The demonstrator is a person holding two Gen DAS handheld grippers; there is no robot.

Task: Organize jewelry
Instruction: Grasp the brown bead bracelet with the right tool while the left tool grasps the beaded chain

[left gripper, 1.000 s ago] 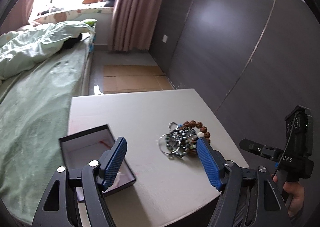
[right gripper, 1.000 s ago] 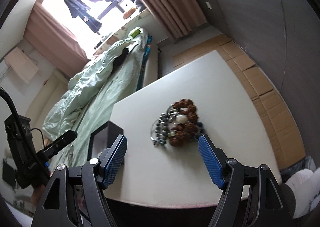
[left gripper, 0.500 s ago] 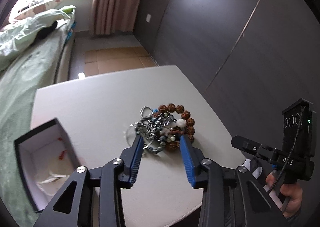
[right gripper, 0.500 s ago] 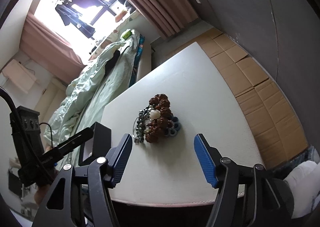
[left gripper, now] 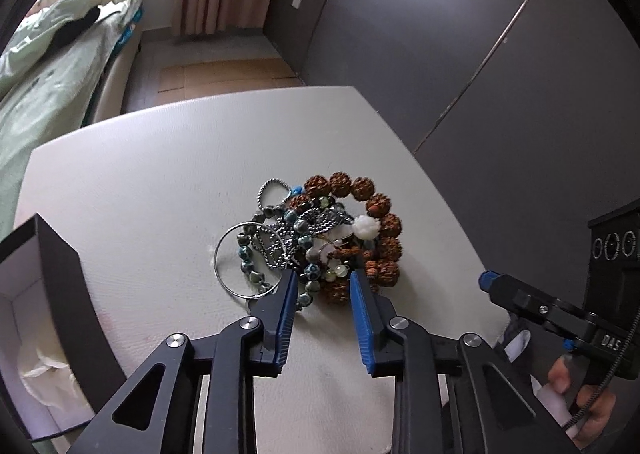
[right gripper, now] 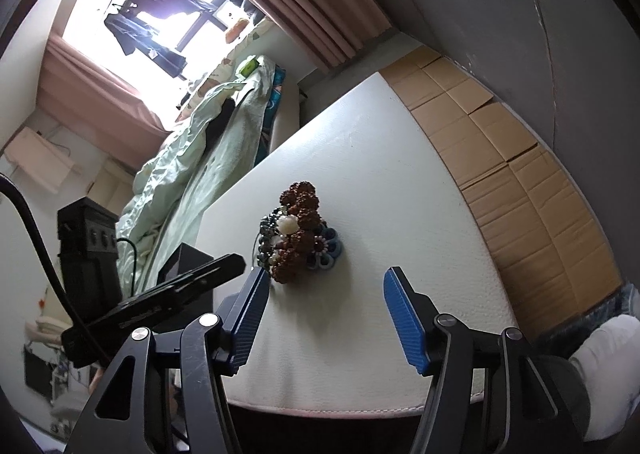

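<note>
A tangled pile of jewelry [left gripper: 316, 238] lies on the white table [left gripper: 160, 174]: a brown bead bracelet [left gripper: 380, 222], a dark bead strand, silver chains, a silver ring hoop [left gripper: 228, 270] and a white flower bead [left gripper: 366, 226]. My left gripper [left gripper: 323, 280] is partly closed, its blue pads on either side of the pile's near edge, gripping nothing firmly that I can see. An open black box with white lining [left gripper: 36, 318] stands at the left. My right gripper [right gripper: 324, 278] is open and empty, just short of the pile [right gripper: 298, 230].
The table's edges run close on the right and near sides. A bed with green bedding [left gripper: 48, 66] is to the left. A dark wall [left gripper: 460, 34] is on the right, with cardboard on the floor [right gripper: 512, 158]. The right gripper's body [left gripper: 560, 314] shows at the table's right corner.
My left gripper has moved forward to the pile and narrowed from wide open to partly closed around its near edge. My right gripper has drawn a little closer, still open.
</note>
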